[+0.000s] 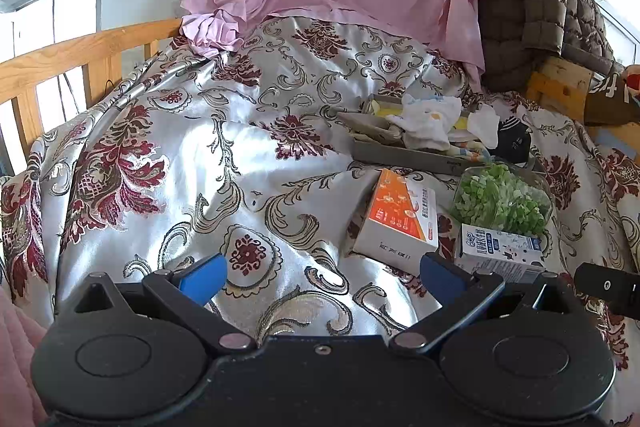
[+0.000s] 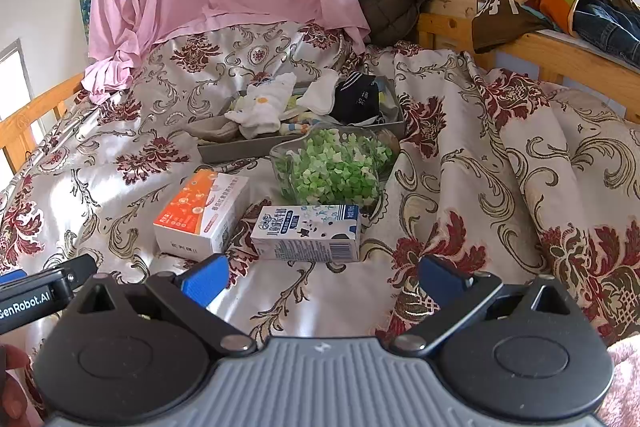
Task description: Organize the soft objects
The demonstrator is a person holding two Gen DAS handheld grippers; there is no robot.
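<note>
Both claws wide, empty: left gripper [image 1: 322,277], right gripper [image 2: 322,277]. White and dark socks [image 2: 280,103] heaped in grey shallow tray [image 2: 224,151] mid-bed. Approach low, avoiding glass bowl of green pieces [image 2: 334,167].

Over the floral bedspread [image 2: 460,155], the right gripper [image 2: 322,277] hovers with blue fingers [image 2: 204,281] spread wide and empty, facing a milk carton [image 2: 306,233], an orange box [image 2: 202,213], a bowl of green pieces [image 2: 334,169] and a grey tray [image 2: 240,149] of socks [image 2: 260,107].
</note>
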